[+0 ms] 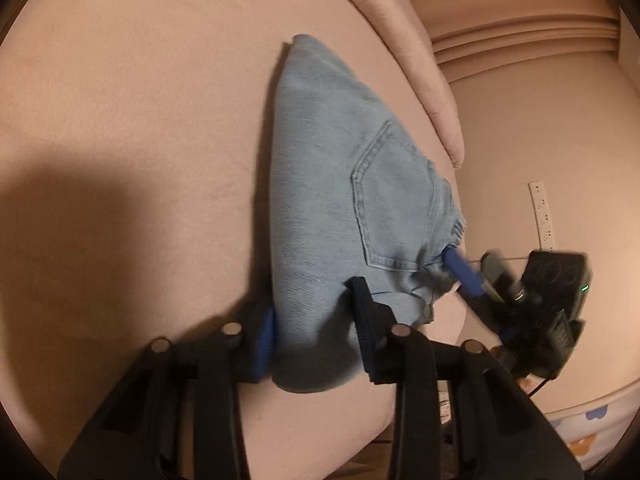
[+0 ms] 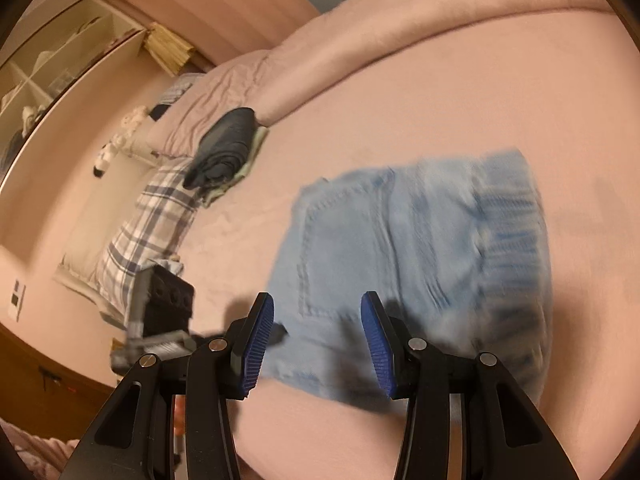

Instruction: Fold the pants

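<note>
on the pink bed [image 1: 120, 120]: folded jeans [image 1: 340, 184] at 12 o'clock of both grippers.
left gripper [image 1: 316, 340] spread, straddling the near end, long axis toward 12; right gripper [image 2: 318, 344] spread, empty, at the pocket edge; both equally near.

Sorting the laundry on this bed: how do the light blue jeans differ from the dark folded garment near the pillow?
The light blue jeans are pale denim; the dark garment is near-black. The jeans lie on the open pink sheet in front of the right gripper; the dark garment sits farther off beside the plaid pillow. Both look folded.
</note>
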The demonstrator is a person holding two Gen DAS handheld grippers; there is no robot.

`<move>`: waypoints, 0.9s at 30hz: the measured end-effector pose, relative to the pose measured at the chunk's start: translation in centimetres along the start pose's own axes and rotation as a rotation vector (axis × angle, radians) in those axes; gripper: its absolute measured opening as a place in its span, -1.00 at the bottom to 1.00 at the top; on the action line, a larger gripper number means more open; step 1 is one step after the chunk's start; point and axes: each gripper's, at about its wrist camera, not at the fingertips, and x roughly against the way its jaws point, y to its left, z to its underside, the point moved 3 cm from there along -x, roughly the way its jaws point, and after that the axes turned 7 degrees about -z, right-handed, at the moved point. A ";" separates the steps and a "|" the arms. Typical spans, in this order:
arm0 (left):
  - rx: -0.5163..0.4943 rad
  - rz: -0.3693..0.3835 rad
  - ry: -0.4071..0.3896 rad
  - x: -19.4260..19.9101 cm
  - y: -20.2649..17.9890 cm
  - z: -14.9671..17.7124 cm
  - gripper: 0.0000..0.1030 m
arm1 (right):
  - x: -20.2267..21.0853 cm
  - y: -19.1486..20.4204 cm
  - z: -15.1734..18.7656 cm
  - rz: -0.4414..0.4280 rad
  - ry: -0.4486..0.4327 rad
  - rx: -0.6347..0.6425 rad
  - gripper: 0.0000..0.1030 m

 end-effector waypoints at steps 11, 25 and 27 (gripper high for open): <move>-0.027 0.007 0.020 -0.5 -0.4 -0.9 -0.44 | -11.7 1.8 -9.7 0.096 0.191 0.149 -0.10; -0.072 0.007 -0.002 -0.7 -0.5 -1.0 -0.44 | -18.9 -0.5 -11.5 0.102 0.416 0.096 -0.87; -0.066 0.007 -0.006 -0.7 -0.5 -0.9 -0.44 | -19.8 -1.3 -11.4 0.111 0.428 0.063 -0.87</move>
